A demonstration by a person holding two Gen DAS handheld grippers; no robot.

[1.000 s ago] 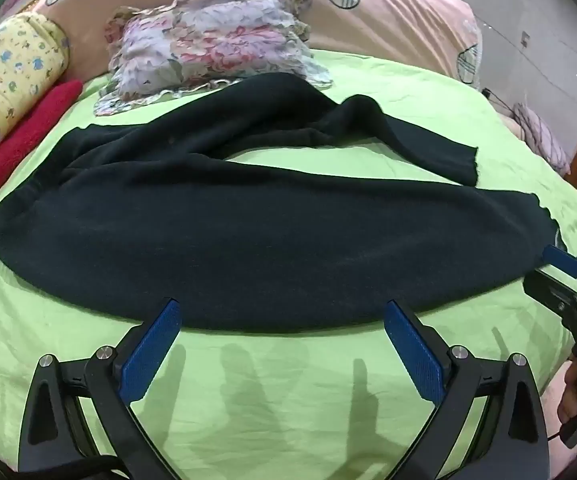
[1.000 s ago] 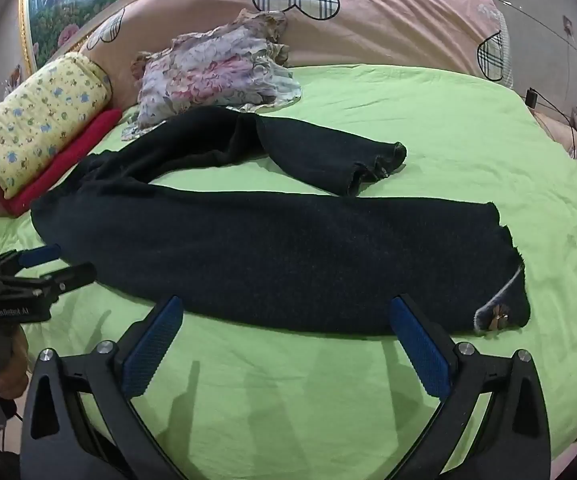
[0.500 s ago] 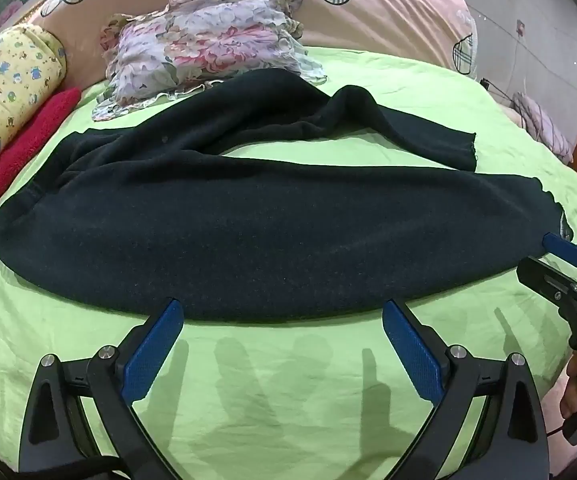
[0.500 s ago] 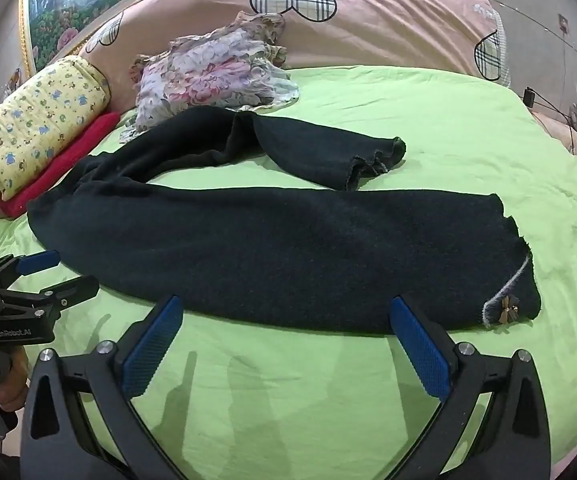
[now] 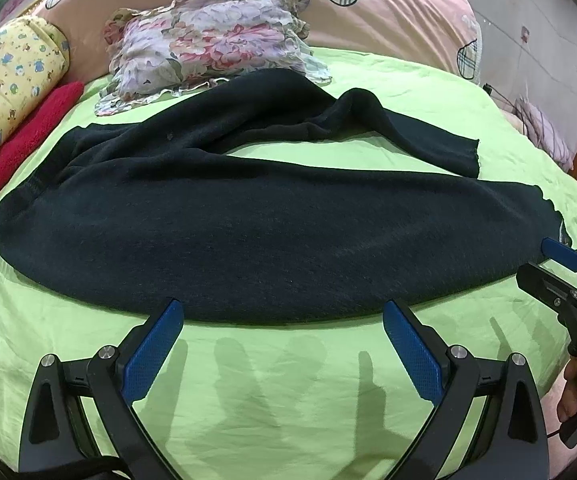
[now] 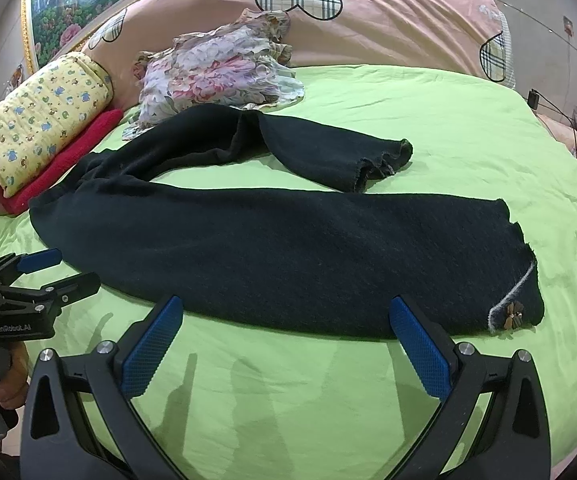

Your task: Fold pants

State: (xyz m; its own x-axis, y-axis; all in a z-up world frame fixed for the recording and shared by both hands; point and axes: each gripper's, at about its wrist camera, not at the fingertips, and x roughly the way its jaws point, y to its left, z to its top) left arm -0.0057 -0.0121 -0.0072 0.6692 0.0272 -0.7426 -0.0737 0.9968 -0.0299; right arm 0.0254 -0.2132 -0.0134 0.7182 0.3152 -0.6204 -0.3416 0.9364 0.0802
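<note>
Black knit pants (image 5: 248,224) lie flat on the green bed sheet (image 5: 288,392), waistband at the left, one leg stretched to the right, the other leg bent behind it. The near leg's cuff carries a small flower ornament (image 6: 513,315). My left gripper (image 5: 280,344) is open and empty just short of the pants' near edge. My right gripper (image 6: 284,342) is open and empty at the near edge, close to the cuff end; it also shows at the right of the left wrist view (image 5: 548,268). The pants also show in the right wrist view (image 6: 288,256).
A floral garment (image 5: 208,44) lies behind the pants against a pink heart-patterned pillow (image 5: 388,8). A yellow patterned roll (image 5: 4,88) and a red towel (image 5: 20,148) sit at the left. The bed edge drops off at the right.
Both grippers have edged forward toward the pants' near edge. The pants have not moved.
</note>
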